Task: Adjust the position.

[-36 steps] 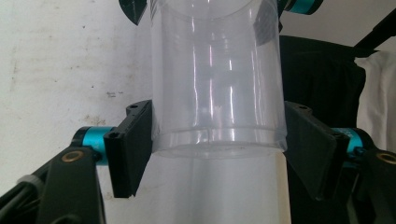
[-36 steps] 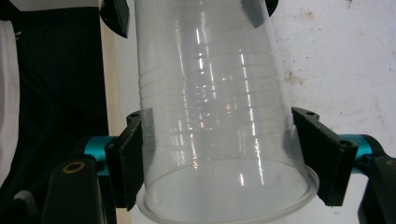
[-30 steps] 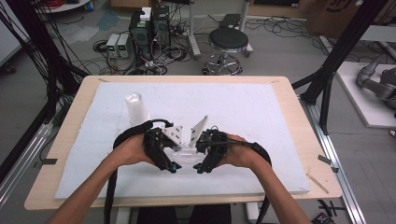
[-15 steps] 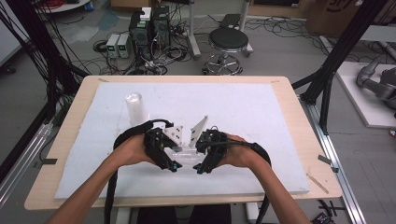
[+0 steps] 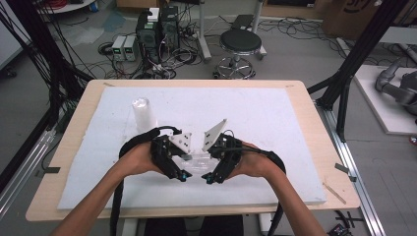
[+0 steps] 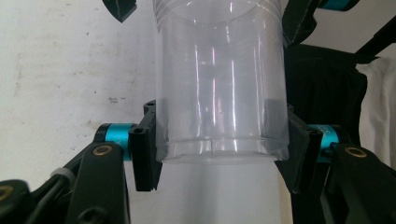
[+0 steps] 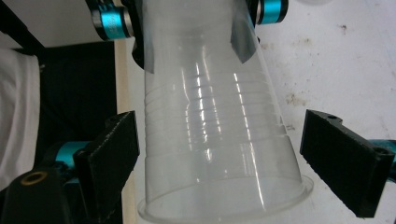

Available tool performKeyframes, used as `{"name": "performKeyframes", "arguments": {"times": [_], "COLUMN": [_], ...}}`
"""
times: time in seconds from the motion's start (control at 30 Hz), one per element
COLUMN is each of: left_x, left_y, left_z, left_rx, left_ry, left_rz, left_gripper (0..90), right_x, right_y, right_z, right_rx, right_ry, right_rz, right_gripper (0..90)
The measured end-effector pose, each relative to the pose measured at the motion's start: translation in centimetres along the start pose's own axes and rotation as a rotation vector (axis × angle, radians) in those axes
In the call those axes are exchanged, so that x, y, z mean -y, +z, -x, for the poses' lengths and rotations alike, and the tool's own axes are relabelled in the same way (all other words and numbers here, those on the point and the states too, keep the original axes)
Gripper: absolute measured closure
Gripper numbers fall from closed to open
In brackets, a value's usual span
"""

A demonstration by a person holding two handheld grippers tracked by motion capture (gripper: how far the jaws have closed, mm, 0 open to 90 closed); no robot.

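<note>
A clear plastic cup (image 5: 196, 158) lies level between my two grippers, over the front middle of the white board. My left gripper (image 6: 222, 149) is shut on the cup (image 6: 219, 93) near its narrow base, with both pads pressed on its wall. My right gripper (image 7: 224, 158) is open around the wide rim end of the cup (image 7: 215, 130); its jaws have just been opening, and a gap shows on each side. In the high view the left gripper (image 5: 184, 163) and the right gripper (image 5: 210, 165) face each other, a hand on each.
An upright stack of clear cups (image 5: 142, 112) stands on the white board (image 5: 275, 123) at the back left of my hands. The board covers a wooden table (image 5: 314, 123). A stool (image 5: 240, 43) and computer boxes (image 5: 157, 27) stand on the floor beyond.
</note>
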State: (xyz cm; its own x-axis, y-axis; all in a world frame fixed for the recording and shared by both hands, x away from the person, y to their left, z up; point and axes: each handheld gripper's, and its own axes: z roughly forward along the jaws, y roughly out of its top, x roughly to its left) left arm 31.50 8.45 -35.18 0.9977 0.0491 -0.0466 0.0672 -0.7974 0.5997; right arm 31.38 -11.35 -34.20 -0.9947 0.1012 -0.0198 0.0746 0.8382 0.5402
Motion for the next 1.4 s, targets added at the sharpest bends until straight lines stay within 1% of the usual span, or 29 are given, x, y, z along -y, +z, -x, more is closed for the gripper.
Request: {"name": "performKeyframes", "arguments": {"times": [0.03,0.13,0.17,0.23,0.27,0.3,0.37,0.4,0.43,0.47,0.5,0.53,0.63,0.67,0.7,0.77,0.83,0.87,0.9,1.0,1.07,1.17,1.2,1.27,1.33,1.4], "left_x": [0.1,0.6,0.7,1.1,1.2,1.4,1.9,2.2,2.4,2.7,2.9,3.2,3.9,4.0,4.3,4.6,5.0,5.1,5.3,5.8,6.1,6.4,6.4,6.6,6.8,6.9], "left_y": [0.0,0.0,0.1,0.2,0.1,0.2,0.0,0.0,-0.1,-0.1,-0.2,-0.1,-0.3,-0.4,-0.6,-0.7,-0.8,-0.9,-1.0,-1.0,-1.0,-0.9,-0.8,-0.7,-0.5,-0.3], "left_z": [-0.1,-0.2,-0.1,-0.1,-0.2,-0.2,-0.3,-0.3,-0.3,-0.3,-0.3,-0.3,-0.3,-0.3,-0.3,-0.3,-0.3,-0.3,-0.3,-0.3,-0.3,-0.3,-0.3,-0.3,-0.3,-0.3], "left_rx": [-0.003,0.002,0.002,-0.002,-0.003,-0.003,-0.005,-0.007,-0.006,-0.005,-0.003,-0.008,-0.016,-0.013,-0.011,-0.013,-0.013,-0.014,-0.016,-0.025,-0.033,-0.049,-0.051,-0.053,-0.051,-0.054], "left_ry": [0.004,-0.001,-0.009,-0.013,-0.008,-0.019,-0.022,-0.034,-0.037,-0.048,-0.053,-0.057,-0.064,-0.073,-0.073,-0.087,-0.091,-0.094,-0.087,-0.097,-0.098,-0.089,-0.091,-0.084,-0.081,-0.077], "left_rz": [-0.002,0.018,0.024,0.030,0.025,0.038,0.049,0.071,0.082,0.110,0.121,0.151,0.211,0.237,0.254,0.303,0.357,0.383,0.411,0.505,0.557,0.591,0.615,0.646,0.669,0.682], "left_gripper": [41.6,41.6,41.6,41.6,41.6,41.6,41.6,41.6,41.6,41.7,41.6,41.7,41.6,41.7,41.6,41.7,41.7,41.7,41.6,41.7,41.7,41.7,41.7,41.7,41.7,41.7], "right_x": [0.1,0.6,0.8,1.0,1.2,1.3,1.5,1.6,1.8,1.9,2.0,2.1,2.5,2.7,2.8,3.2,3.5,3.7,3.9,4.4,4.6,4.9,4.9,5.0,5.1,5.1], "right_y": [-0.1,-0.5,-0.6,-1.0,-1.1,-1.3,-1.6,-1.8,-2.0,-2.2,-2.4,-2.5,-2.9,-3.0,-3.0,-3.1,-3.2,-3.2,-3.2,-3.3,-3.2,-3.0,-2.9,-2.7,-2.4,-2.1], "right_z": [0.0,0.2,0.2,0.3,0.2,0.3,0.3,0.3,0.3,0.4,0.4,0.4,0.4,0.4,0.5,0.5,0.5,0.6,0.6,0.6,0.6,0.5,0.5,0.4,0.4,0.4], "right_rx": [-0.004,-0.001,0.000,-0.001,-0.003,0.002,0.002,0.006,0.007,0.008,0.013,0.012,0.016,0.013,0.013,0.016,0.019,0.014,0.015,0.003,-0.005,-0.012,-0.014,-0.016,-0.014,-0.022], "right_ry": [0.004,0.019,0.022,0.027,0.036,0.033,0.041,0.041,0.042,0.044,0.048,0.050,0.059,0.062,0.066,0.074,0.086,0.092,0.096,0.111,0.115,0.115,0.113,0.116,0.116,0.113], "right_rz": [0.010,0.048,0.062,0.091,0.100,0.109,0.136,0.151,0.164,0.178,0.191,0.203,0.252,0.266,0.285,0.320,0.354,0.373,0.395,0.460,0.494,0.524,0.535,0.553,0.562,0.573], "right_gripper": [11.5,11.5,11.5,11.5,11.5,11.5,11.5,11.5,11.5,11.5,11.5,11.5,11.5,11.5,11.6,11.6,11.6,11.6,11.6,11.6,11.6,11.6,11.6,11.6,11.6,11.7]}}
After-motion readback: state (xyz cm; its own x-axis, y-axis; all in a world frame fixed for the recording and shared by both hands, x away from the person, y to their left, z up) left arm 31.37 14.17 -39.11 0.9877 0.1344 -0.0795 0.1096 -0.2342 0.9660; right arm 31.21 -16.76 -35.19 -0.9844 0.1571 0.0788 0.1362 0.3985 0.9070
